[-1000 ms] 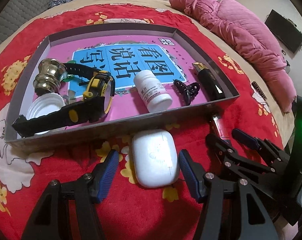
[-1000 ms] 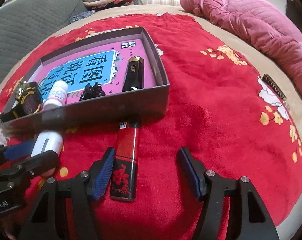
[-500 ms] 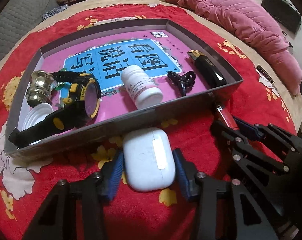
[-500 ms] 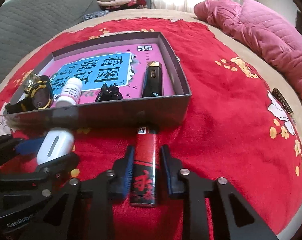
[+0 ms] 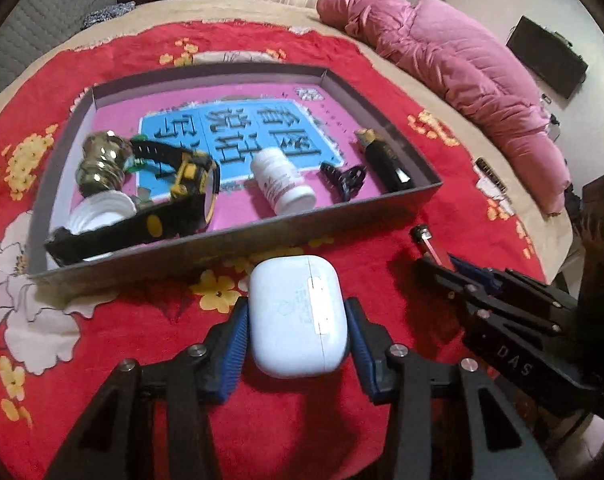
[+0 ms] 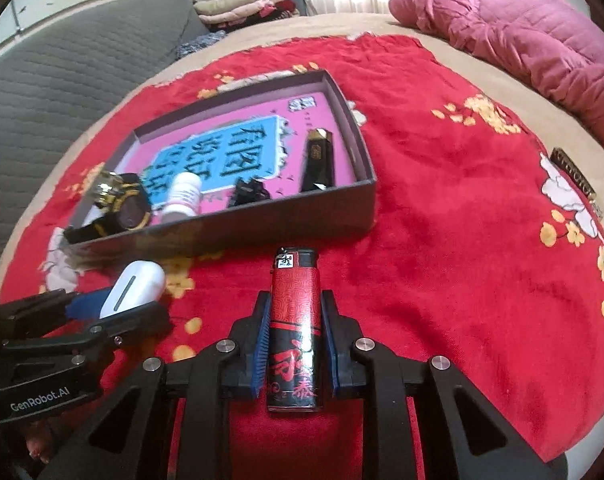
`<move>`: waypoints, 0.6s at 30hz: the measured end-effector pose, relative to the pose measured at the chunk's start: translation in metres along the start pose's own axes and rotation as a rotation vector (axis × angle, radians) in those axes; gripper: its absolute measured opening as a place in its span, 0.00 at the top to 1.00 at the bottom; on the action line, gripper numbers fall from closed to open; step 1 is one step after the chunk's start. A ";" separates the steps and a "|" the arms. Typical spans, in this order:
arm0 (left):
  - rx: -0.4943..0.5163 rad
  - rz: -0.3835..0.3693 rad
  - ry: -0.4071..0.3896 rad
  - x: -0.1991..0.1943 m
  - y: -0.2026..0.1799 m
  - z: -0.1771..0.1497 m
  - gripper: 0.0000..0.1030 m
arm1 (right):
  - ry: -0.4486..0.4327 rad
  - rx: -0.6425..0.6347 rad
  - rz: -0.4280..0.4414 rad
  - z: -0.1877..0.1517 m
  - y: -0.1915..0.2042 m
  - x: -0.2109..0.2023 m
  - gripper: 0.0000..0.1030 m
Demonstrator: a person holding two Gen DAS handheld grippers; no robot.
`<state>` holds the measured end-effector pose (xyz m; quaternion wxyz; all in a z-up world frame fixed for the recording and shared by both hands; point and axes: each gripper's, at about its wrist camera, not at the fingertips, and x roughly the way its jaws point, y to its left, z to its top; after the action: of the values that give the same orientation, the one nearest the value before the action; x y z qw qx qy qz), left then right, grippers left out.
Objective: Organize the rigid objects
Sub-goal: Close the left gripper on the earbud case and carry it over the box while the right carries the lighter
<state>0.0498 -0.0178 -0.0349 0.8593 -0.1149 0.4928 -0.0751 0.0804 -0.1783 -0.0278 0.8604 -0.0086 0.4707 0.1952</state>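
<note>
My right gripper (image 6: 293,344) clamps the red lighter (image 6: 294,328) by its long sides; its long axis runs along the fingers, metal head toward the grey tray (image 6: 285,222), just above the red blanket (image 6: 462,240). My left gripper (image 5: 297,344), jaws just closing, pinches the white earbud case (image 5: 295,316), long axis likewise aimed at the tray (image 5: 229,242). Inside lie a watch (image 5: 181,196), pill bottle (image 5: 281,186), hair clip (image 5: 344,178) and black lighter (image 5: 384,160).
</note>
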 end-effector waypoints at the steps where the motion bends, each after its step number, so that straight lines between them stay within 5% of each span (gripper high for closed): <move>1: 0.002 -0.004 -0.009 -0.004 0.000 0.000 0.55 | -0.006 -0.009 0.003 0.000 0.002 -0.002 0.78; 18: -0.077 0.020 -0.163 -0.054 0.036 0.017 0.56 | -0.134 -0.010 0.049 0.014 0.013 -0.034 0.77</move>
<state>0.0383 0.0321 0.0083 0.8920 -0.1489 0.4250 -0.0380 0.0707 -0.1751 0.0097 0.8848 0.0118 0.4111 0.2189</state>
